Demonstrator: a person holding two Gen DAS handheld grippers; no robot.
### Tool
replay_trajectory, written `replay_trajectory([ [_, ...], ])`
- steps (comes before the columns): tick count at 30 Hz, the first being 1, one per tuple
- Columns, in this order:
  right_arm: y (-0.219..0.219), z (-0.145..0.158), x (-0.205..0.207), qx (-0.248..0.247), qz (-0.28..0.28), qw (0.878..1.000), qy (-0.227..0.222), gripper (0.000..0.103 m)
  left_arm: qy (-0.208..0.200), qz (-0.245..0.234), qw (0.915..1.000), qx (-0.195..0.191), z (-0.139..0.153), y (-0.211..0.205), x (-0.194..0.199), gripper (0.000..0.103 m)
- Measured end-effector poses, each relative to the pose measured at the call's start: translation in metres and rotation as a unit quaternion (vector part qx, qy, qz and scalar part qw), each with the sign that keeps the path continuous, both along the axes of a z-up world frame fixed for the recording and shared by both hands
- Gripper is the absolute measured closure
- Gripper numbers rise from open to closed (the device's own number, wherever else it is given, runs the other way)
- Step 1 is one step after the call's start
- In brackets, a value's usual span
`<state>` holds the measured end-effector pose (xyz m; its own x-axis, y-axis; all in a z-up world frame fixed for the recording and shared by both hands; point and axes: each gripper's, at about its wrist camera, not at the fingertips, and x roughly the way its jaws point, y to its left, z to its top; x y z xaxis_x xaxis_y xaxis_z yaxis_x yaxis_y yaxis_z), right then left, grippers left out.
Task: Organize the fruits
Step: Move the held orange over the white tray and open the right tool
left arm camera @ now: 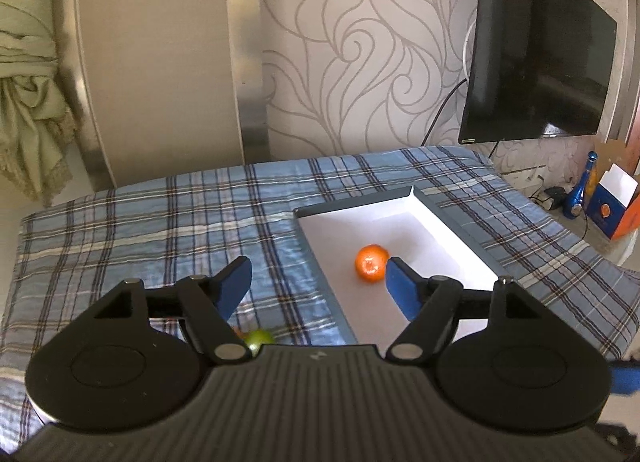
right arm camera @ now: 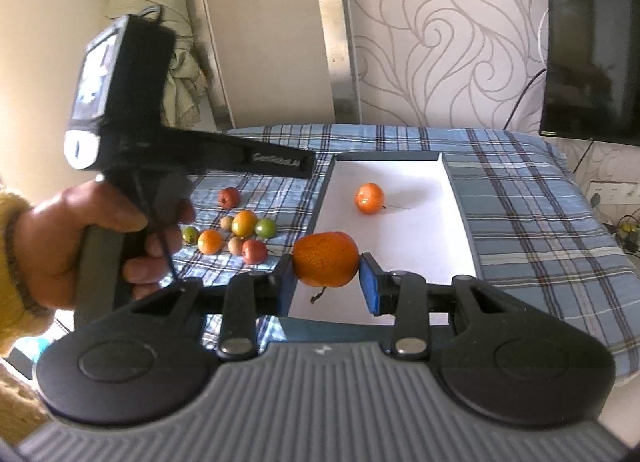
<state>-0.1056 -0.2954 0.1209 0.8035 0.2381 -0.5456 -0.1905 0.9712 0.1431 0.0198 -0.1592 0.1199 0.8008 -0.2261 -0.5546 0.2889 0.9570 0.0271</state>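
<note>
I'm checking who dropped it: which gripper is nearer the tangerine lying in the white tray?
Left. The left gripper hangs open right by the tangerine in the tray, with one blue pad beside it. The right gripper sits back at the tray's near edge, clamping another tangerine.

Blue plaid cloth [left arm camera: 168, 221] spread across the tabletop, wrinkled. Behind it, wall in cream paper with grey swirl pattern [left arm camera: 360, 61]. Black flat television [left arm camera: 536, 49] mounted on that wall, right of the cloth's far corner, cable hanging below. Pale green curtain [left arm camera: 28, 73] bunched left of the cloth. Blue glossy bottle [left arm camera: 580, 193] and orange-and-blue open carton [left arm camera: 616, 205] beyond the cloth's right edge.
</note>
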Motion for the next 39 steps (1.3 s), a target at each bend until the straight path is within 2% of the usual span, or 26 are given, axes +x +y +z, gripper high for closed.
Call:
replay_trajectory([
  [10, -0.012, -0.012, 0.018, -0.001, -0.006, 1.000, 0.016, 0.065, 0.004, 0.023, 0.9997, 0.008, -0.003, 0.020, -0.022, 0.024],
  [27, -0.018, -0.043, 0.059, -0.010, 0.002, 0.999, 0.049, 0.064, 0.022, 0.096, 0.9951, 0.012, -0.011, 0.070, -0.046, 0.022],
  [39, -0.022, -0.064, 0.089, -0.024, -0.004, 0.997, 0.075, 0.064, 0.010, 0.116, 0.9929, 0.022, -0.012, 0.083, -0.061, 0.021],
])
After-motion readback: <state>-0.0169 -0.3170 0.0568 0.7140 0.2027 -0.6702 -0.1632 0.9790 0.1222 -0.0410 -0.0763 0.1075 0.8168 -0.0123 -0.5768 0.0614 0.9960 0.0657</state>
